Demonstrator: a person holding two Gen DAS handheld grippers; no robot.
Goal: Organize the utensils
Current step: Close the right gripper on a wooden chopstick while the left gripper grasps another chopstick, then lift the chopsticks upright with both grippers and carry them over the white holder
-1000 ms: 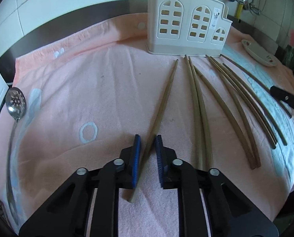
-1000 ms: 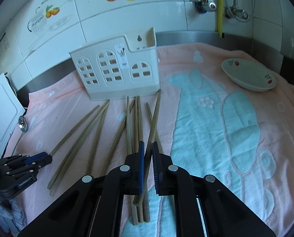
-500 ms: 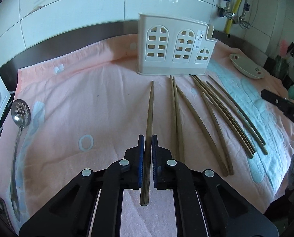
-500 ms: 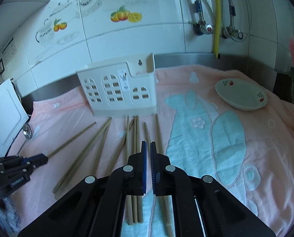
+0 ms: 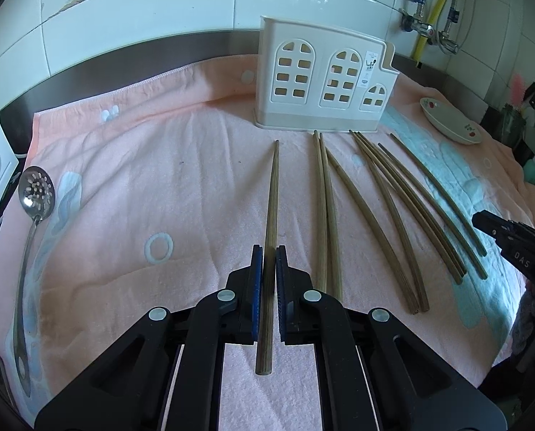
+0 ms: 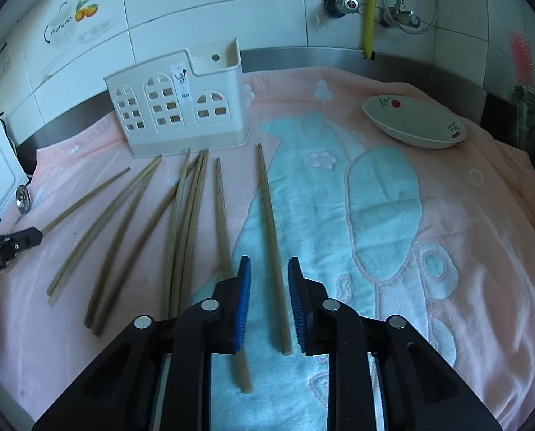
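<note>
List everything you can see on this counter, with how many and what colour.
loose chopsticks: about nine, brown, fanned on the towel before the holder.
held chopstick: one, brown, in the left gripper.
holder: one, cream, upright, at the back.
dish: one, white, red flowers, back right.
slotted spoon: one, steel, left edge.
towel: one, pink and pale blue, covering the counter.
left gripper: black, blue pads, shut on the held chopstick.
right gripper: black, blue pads, jaws opening around one loose chopstick.

A pink towel [image 6: 483,251] covers the counter, a white dish [image 6: 413,122] on it near the tiled wall [image 6: 267,10].
</note>
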